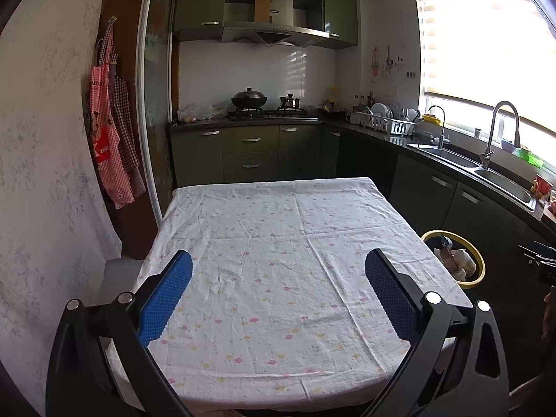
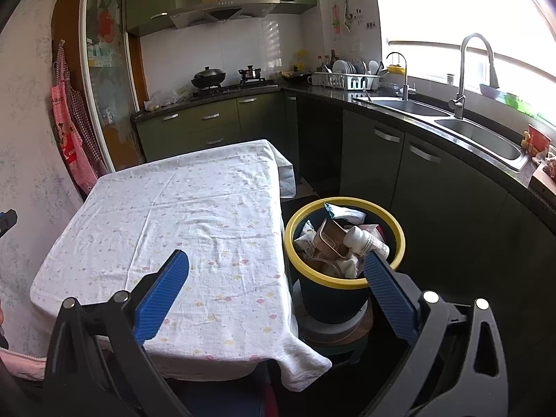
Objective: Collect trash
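White tablecloth (image 1: 278,260) w/ pink+yellow dots; dark bin (image 2: 333,299), yellow rim; green cabinets (image 1: 250,153).

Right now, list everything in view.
table: 1, white flowered cloth, centre
bin: 1, dark with yellow rim, right of table, on a low stand
trash: several pieces, mostly white and tan, inside bin
aprons: 2, red and dark check, left wall
wok: 1, black, on stove
dish rack: 1, white, counter
sink: 1 double, steel, right
left gripper: open, blue pads, over table
right gripper: open, blue pads, near bin
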`<state>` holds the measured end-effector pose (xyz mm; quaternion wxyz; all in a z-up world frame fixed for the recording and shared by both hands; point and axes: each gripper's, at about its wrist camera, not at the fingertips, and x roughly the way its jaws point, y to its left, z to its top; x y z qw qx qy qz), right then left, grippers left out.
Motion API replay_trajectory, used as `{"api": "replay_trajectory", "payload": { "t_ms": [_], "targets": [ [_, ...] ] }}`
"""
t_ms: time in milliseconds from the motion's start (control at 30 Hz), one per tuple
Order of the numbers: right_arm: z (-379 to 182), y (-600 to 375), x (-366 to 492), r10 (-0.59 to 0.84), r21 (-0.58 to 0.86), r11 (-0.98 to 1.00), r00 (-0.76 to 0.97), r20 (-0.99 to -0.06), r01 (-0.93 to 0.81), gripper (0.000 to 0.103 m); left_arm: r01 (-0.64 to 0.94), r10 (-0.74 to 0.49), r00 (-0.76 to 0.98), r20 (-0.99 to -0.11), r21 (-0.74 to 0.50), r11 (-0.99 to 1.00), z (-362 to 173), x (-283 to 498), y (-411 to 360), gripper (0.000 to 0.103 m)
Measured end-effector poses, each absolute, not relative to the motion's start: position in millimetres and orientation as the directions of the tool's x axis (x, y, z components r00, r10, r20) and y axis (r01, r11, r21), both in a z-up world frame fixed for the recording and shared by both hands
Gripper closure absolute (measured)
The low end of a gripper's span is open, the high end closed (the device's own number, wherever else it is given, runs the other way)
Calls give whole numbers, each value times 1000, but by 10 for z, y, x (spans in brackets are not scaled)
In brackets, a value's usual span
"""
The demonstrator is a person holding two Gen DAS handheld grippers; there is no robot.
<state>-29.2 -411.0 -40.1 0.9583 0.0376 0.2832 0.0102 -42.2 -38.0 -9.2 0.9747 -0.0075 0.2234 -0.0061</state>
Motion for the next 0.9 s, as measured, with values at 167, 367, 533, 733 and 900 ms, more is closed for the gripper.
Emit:
{"api": "replay_trajectory", "payload": {
  "t_ms": [167,367,533,733,900],
  "targets": [
    [-399,-4104,-288,42,76,997,840,-540,-1,7,9,-16,900,-436,-17,1000,-92,-425,-384,5],
    [-396,-4095,-288,41,75,997,839,-542,0,7,12,-14,898,-440,-9,1000,-100,-421,-398,5],
    [-395,-4094,-288,41,76,997,840,-542,0,7,24,-25,894,-447,-7,1000,-98,-411,-404,5],
    [-404,-4096,-277,40,77,997,838,-545,2,7,24,-24,894,-447,-5,1000,-92,-409,-401,5],
    [-415,-4094,-260,41,77,997,836,-547,2,7,28,-26,893,-449,-1,1000,-93,-409,-411,5]
  ]
}}
